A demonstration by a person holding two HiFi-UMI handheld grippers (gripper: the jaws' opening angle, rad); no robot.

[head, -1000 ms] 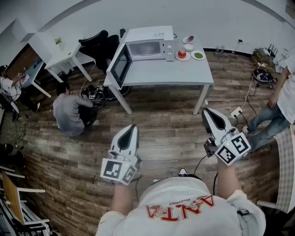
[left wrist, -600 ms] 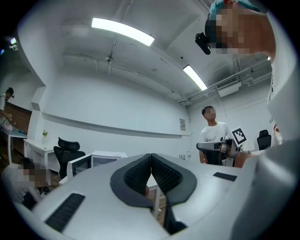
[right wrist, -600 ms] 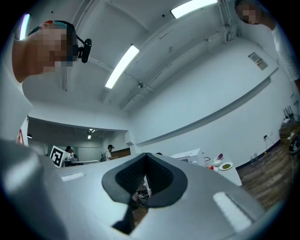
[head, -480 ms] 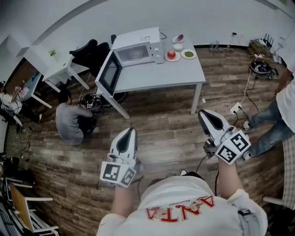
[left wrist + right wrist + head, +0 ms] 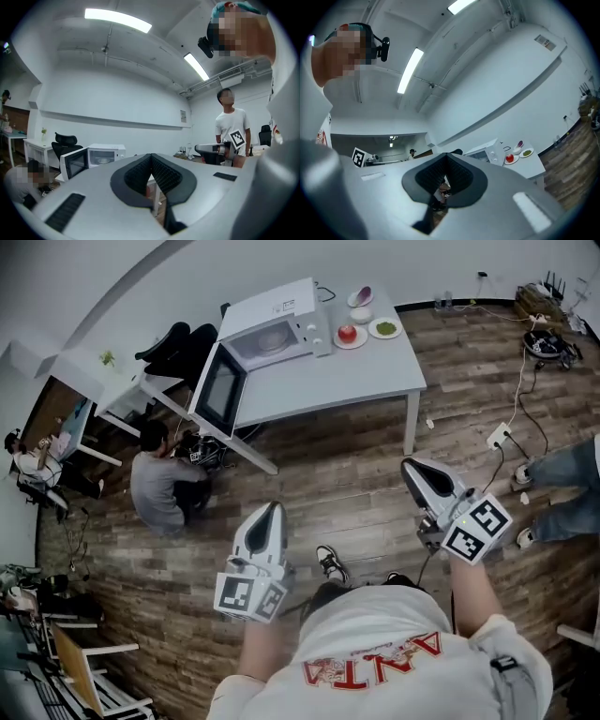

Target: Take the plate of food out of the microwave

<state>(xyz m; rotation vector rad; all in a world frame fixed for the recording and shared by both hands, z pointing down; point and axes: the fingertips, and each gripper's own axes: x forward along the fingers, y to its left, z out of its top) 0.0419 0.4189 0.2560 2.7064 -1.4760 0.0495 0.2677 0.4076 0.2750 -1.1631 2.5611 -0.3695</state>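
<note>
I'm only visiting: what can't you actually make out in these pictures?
- Inside the microwave: too small in the head view and both gripper views. Only a pale shape shows, and no food can be identified.
- Red item and green item beside it: too small to name in any view.
- Standing person: cut off by the head view's right edge, so only legs show.

Bright ceiling strip lights (image 5: 117, 19) glare overhead; fisheye edges bend.

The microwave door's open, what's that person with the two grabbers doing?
A person holds the left gripper and the right gripper, both shut and empty, well short of the white table. On it the microwave stands with its door open and a plate inside. The plate is not yet taken out.
</note>
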